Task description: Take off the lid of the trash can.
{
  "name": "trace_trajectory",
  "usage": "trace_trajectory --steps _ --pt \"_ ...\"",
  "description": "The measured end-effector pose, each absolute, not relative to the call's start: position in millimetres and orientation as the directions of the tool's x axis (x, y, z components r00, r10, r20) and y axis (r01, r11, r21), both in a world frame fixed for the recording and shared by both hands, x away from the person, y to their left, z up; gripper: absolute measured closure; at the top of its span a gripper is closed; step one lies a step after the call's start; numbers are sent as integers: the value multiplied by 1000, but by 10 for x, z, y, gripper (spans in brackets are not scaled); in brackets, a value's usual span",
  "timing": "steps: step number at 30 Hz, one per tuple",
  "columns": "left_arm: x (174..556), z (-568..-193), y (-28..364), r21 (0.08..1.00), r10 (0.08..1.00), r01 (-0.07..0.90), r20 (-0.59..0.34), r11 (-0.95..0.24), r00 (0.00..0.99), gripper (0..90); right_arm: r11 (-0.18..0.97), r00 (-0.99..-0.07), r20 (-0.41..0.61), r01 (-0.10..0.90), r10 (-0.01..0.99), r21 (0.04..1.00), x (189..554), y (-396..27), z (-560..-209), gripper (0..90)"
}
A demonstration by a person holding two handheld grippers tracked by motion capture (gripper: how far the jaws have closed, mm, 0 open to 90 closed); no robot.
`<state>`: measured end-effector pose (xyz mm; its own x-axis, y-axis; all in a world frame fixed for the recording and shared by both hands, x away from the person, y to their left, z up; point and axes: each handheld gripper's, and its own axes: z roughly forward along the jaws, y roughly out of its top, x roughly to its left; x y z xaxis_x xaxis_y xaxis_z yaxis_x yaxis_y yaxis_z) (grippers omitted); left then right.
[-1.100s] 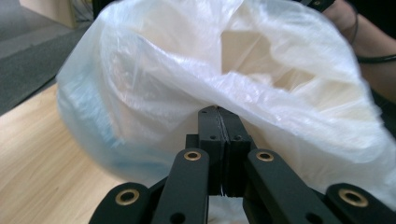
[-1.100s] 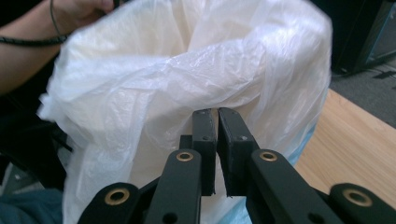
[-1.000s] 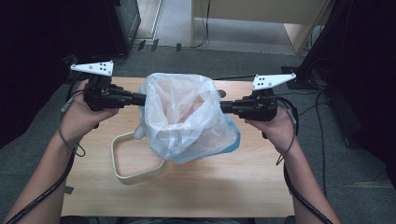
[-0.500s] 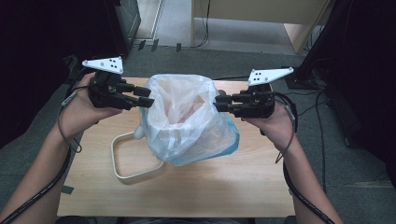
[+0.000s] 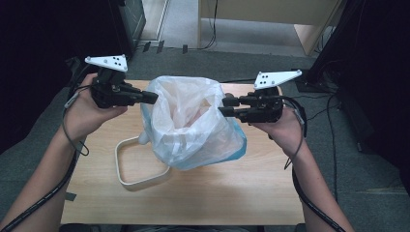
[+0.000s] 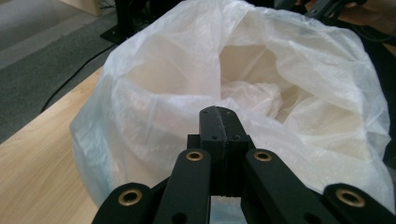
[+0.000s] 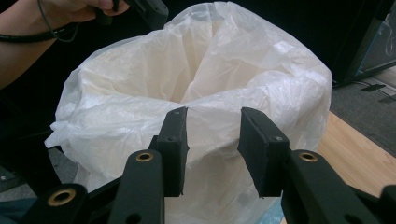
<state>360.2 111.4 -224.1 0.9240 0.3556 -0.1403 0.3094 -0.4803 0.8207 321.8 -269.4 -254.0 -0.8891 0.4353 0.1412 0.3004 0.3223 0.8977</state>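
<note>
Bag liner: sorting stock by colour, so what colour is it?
Translucent white bag liner; clearest in the right gripper view.

The bag (image 5: 191, 123) hides whatever it lines; I can make out just a blue edge at its base. It also covers one corner of the white frame (image 5: 140, 166). My forearms and the bench's (image 5: 217, 198) near edge run off the bottom.

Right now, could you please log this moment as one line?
left tool: shut at bag rim | right tool: open, jaws just opening | plastic bag: mouth open | rim ring: on table
</note>
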Motion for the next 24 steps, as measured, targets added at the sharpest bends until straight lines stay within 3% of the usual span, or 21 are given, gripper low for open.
trace_trajectory --steps 11,15,22,24 --pt "3602 -2101 819 823 305 262 -114 -504 946 900 349 -892 108 279 439 895 3223 -2598 -2469 568" --pt "3641 -2138 818 814 323 265 -102 -517 941 766 361 -892 104 281 440 889 3236 -2546 -2482 556" --pt "3635 -2185 904 814 326 271 -107 -513 939 609 431 -886 90 307 454 849 3232 -2420 -2483 900" --pt "3619 -2197 921 810 321 268 -104 -522 941 567 430 -883 118 333 454 839 3249 -2395 -2489 900"
